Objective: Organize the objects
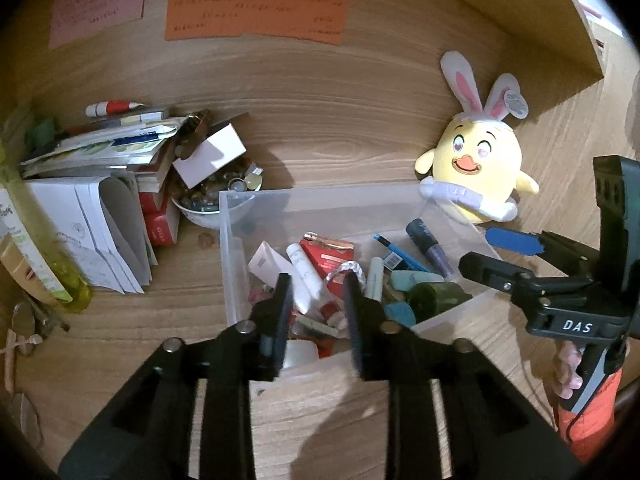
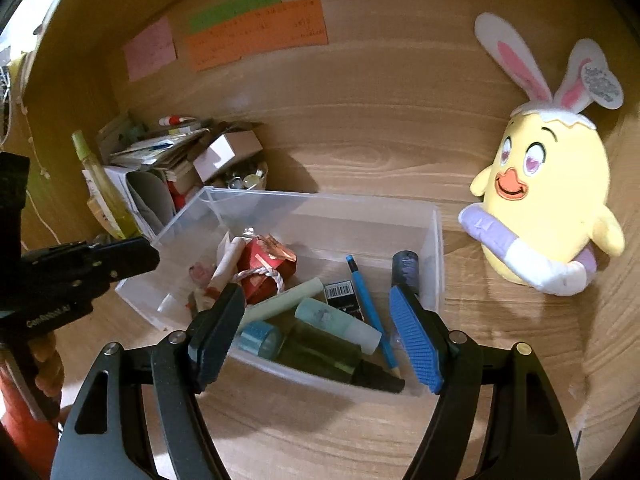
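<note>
A clear plastic bin (image 1: 320, 196) (image 2: 320, 204) sits on the wooden desk. It holds a red box with a rope handle (image 1: 330, 258) (image 2: 266, 276), white tubes, a blue pencil (image 2: 370, 308), a dark green bottle (image 2: 324, 354) and other small items. My left gripper (image 1: 318, 292) is open and empty, just above the bin's near edge. My right gripper (image 2: 316, 328) is open and empty, above the bin's near side; it also shows in the left wrist view (image 1: 496, 252). A yellow chick plush with bunny ears (image 1: 478, 160) (image 2: 548, 200) stands right of the bin.
A heap of papers and booklets (image 1: 108, 184) (image 2: 148, 168), a white carton (image 1: 210, 156) and a bowl of glass beads (image 1: 208, 200) lie left of the bin. A yellow-green bottle (image 1: 52, 264) stands far left. Coloured notes (image 1: 256, 16) hang on the back panel.
</note>
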Action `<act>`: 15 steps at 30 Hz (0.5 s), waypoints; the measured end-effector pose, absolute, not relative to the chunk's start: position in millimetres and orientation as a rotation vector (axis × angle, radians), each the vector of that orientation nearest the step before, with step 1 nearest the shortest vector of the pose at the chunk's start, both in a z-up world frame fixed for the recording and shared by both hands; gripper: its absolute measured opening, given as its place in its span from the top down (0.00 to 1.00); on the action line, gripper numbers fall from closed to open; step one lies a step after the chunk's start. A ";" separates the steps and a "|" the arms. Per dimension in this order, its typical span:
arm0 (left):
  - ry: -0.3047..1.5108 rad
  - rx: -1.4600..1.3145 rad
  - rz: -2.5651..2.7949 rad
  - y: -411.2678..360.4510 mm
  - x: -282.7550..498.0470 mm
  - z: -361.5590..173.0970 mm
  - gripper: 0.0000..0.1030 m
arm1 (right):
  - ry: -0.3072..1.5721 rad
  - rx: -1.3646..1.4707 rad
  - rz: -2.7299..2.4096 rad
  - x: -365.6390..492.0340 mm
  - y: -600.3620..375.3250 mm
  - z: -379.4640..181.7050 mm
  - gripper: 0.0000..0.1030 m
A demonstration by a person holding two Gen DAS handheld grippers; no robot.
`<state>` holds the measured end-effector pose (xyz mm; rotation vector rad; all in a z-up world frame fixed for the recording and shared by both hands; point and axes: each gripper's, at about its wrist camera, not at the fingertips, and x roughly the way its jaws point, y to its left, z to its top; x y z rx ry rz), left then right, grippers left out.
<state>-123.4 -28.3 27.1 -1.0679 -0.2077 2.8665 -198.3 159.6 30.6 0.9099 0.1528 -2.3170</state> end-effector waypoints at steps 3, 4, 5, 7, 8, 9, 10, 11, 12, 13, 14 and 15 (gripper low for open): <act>-0.196 -1.054 2.879 -25.2 -117.6 27.3 0.60 | 0.157 0.900 -2.312 -189.9 164.4 32.3 0.24; -0.193 -1.050 2.884 -24.6 -115.8 27.3 0.54 | 0.163 0.893 -2.314 -185.9 165.6 32.7 0.22; -0.187 -1.042 2.894 -23.3 -112.8 27.3 0.47 | 0.168 0.887 -2.315 -183.2 166.5 32.6 0.20; -0.179 -1.032 2.908 -22.1 -108.3 27.4 0.38 | 0.176 0.871 -2.324 -177.7 168.7 32.1 0.18; -0.175 -1.028 2.916 -21.3 -105.9 27.4 0.34 | 0.183 0.865 -2.327 -174.7 169.8 31.9 0.18; -0.171 -1.023 2.923 -20.7 -103.3 27.3 0.32 | 0.185 0.863 -2.327 -173.1 170.3 31.6 0.17; -0.168 -1.019 2.928 -20.3 -101.2 27.1 0.28 | 0.183 0.862 -2.328 -171.1 172.2 31.4 0.15; -0.169 -1.016 2.934 -19.8 -98.9 26.6 0.22 | 0.177 0.863 -2.328 -169.4 173.7 31.1 0.14; -0.171 -1.014 2.939 -19.7 -97.2 26.3 0.20 | 0.172 0.861 -2.328 -168.1 175.1 31.0 0.13; -0.174 -1.011 2.945 -19.5 -95.3 25.9 0.17 | 0.168 0.856 -2.332 -166.8 176.7 30.9 0.12; -0.177 -1.012 2.952 -19.5 -93.2 25.2 0.13 | 0.169 0.850 -2.337 -165.7 177.5 30.9 0.11; -0.177 -1.014 2.956 -19.0 -91.9 24.8 0.12 | 0.172 0.846 -2.345 -164.9 178.3 30.7 0.07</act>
